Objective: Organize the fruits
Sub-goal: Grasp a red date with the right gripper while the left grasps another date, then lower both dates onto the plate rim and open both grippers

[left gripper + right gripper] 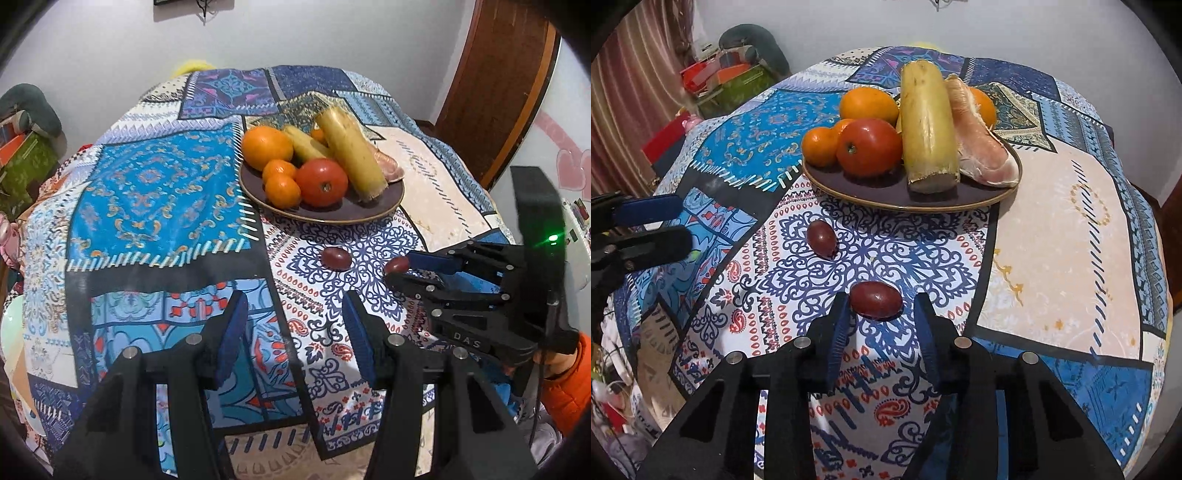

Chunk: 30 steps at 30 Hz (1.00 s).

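Observation:
A dark plate (373,212) (857,192) holds oranges (267,146), a red tomato (321,181) (868,146), sugarcane pieces (351,151) (928,125) and a peeled pomelo segment (984,146). Two dark red grape tomatoes lie on the cloth in front of it: one (335,258) (822,238) further left, one (397,264) (875,299) at my right gripper's tips. My right gripper (882,306) (400,266) is open, its fingers on either side of that nearer fruit. My left gripper (295,314) (679,221) is open and empty above the cloth.
The round table carries a patterned blue patchwork cloth (155,192) (1052,221). A wooden door (491,92) stands at the right. Boxes and clutter (727,77) sit beyond the table's left edge. A white wall is behind.

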Each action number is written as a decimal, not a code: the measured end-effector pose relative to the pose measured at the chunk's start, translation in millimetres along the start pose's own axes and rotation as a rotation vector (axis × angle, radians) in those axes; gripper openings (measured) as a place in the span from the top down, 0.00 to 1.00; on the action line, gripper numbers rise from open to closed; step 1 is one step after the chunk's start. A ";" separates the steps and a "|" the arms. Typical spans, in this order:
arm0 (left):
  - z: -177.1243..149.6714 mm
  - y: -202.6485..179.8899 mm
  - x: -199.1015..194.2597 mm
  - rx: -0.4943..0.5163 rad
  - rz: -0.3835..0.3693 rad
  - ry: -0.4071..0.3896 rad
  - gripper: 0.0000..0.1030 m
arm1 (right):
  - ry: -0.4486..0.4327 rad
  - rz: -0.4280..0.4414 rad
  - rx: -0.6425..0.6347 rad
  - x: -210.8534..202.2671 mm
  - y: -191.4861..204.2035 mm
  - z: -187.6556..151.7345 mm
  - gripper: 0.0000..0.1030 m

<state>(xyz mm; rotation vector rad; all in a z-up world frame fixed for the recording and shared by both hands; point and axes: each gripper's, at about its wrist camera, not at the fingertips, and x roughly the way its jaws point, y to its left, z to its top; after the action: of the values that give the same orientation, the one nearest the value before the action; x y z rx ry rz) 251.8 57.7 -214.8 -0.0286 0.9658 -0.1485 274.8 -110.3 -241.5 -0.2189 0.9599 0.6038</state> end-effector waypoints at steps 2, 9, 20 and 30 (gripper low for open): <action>1.0 -3.0 7.5 0.004 -0.004 0.010 0.49 | -0.005 0.019 0.002 -0.8 -0.6 0.4 0.75; 11.4 -17.0 35.8 0.024 -0.020 0.039 0.50 | -0.050 0.038 0.016 -15.0 -10.3 2.9 0.75; 25.1 -32.2 76.6 0.043 -0.040 0.089 0.60 | -0.116 0.027 0.057 -36.4 -38.4 8.3 0.75; 29.7 -35.9 85.7 0.043 -0.025 0.076 0.73 | -0.119 0.048 0.068 -34.7 -44.4 8.4 0.75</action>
<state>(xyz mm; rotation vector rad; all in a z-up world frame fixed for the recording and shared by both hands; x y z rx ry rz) 320.0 9.0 -264.7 0.0043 1.0381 -0.1948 291.3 -156.2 -212.1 -0.0985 0.8711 0.6205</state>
